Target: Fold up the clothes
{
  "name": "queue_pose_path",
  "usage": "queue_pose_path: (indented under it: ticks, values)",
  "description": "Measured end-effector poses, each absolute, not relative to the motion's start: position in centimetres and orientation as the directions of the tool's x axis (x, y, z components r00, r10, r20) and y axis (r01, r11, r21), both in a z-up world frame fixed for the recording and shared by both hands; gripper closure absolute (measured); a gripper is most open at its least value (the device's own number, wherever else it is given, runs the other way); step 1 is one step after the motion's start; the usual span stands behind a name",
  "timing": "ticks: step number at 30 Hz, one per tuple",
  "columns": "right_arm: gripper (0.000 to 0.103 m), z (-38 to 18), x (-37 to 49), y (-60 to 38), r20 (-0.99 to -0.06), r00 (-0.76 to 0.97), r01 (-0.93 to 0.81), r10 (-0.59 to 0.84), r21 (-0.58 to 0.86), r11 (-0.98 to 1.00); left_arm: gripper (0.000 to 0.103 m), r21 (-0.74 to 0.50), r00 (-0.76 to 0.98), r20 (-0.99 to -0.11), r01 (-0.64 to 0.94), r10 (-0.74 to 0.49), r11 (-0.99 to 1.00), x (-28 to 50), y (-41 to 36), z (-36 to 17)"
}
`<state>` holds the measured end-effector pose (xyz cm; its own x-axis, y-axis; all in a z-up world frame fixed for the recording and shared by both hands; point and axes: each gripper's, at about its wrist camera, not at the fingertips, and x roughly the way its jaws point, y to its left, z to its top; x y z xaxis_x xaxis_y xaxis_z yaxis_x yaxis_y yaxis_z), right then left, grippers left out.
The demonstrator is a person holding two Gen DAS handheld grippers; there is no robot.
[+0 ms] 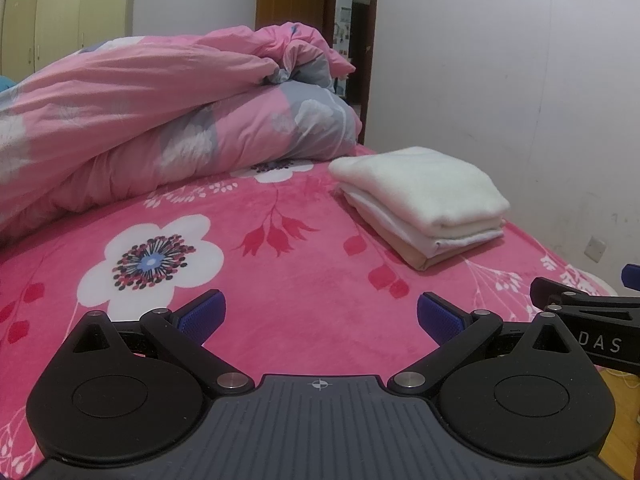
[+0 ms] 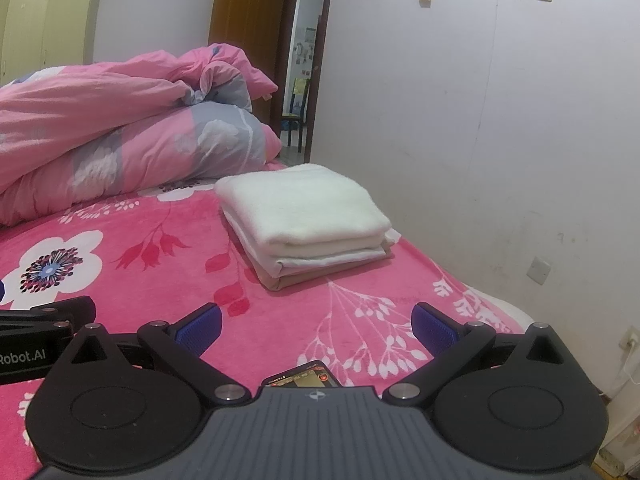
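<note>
- Two black two-finger grippers with blue ribbed pads hover low over the bed: the left gripper and the right gripper, each with its fingers spread wide and nothing between them.
- Only a dark slice of the neighbouring tool shows at the frame edge in each wrist view; the lettering on it is cut off.
- A small dark phone-like screen peeks over the right gripper's body; its lower part is hidden and the display is too small to read.
- The folded stack of clothes, a fluffy white piece on top, a smoother white one under it and a beige one at the bottom, lies on the bed near the wall, well ahead of both grippers and untouched.
- How many garments the stack holds I cannot tell.
- The surface is a plush bright pink blanket with white flowers, covering the bed.
- A bulky pink and grey floral duvet is heaped at the far left, just behind the stack.
- Beyond it stand pale yellow-green wardrobe doors and an open brown door; the white scuffed wall runs along the right.
</note>
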<state>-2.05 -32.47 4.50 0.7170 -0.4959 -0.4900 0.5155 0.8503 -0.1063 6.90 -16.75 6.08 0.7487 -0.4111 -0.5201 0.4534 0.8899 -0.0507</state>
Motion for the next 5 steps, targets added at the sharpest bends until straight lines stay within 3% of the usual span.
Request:
queue_pose_path:
  ticks: [5]
  values:
    - [0.0, 4.55, -1.93, -32.46, -0.491, 0.717, 0.514, -0.495, -0.106, 0.851, 0.0, -0.051, 0.748, -0.52, 0.454, -0.412, 0.889, 6.92, -16.61, 6.06]
